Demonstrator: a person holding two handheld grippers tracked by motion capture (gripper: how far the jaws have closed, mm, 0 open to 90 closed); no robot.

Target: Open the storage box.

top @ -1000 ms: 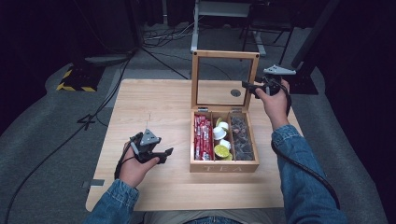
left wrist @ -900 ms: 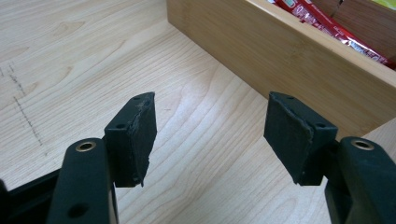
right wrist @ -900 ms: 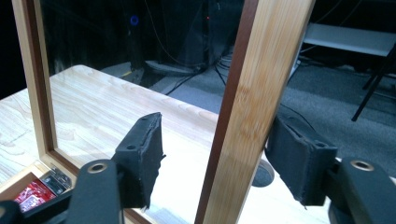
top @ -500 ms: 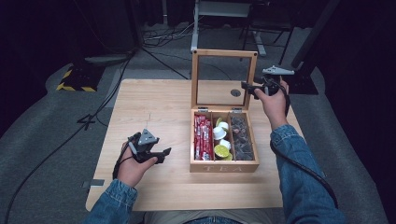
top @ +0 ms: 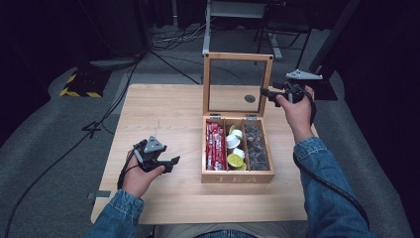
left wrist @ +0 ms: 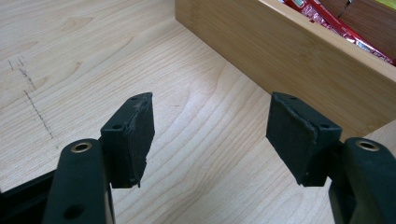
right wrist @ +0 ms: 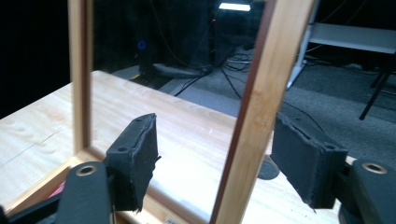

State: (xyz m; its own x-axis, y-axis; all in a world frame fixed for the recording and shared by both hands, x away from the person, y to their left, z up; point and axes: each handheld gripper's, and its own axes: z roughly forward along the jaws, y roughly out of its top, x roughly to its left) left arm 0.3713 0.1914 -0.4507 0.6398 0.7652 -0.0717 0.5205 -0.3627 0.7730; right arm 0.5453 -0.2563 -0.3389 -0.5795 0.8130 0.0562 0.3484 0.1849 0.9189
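Note:
A wooden tea box (top: 237, 177) marked TEA stands open at the table's middle right. Its glass-paned lid (top: 268, 79) is upright. Red sachets (top: 214, 146) fill the left compartment, white and yellow-green capsules (top: 234, 147) the middle one, and dark packets (top: 256, 147) the right one. My right gripper (top: 263, 93) is open at the lid's right edge. In the right gripper view, the lid's wooden side rail (right wrist: 261, 102) stands between the open jaws of the right gripper (right wrist: 215, 154), untouched by either pad. My left gripper (top: 173, 161) rests open and empty on the table left of the box, and the left gripper (left wrist: 210, 135) points at the box wall (left wrist: 299, 51).
A small dark round disc (top: 250, 98) lies on the table (top: 163, 114) behind the lid. Cables and metal stand legs (top: 237, 29) cross the grey floor beyond the table's far edge. A yellow-black striped block (top: 79, 87) sits on the floor at left.

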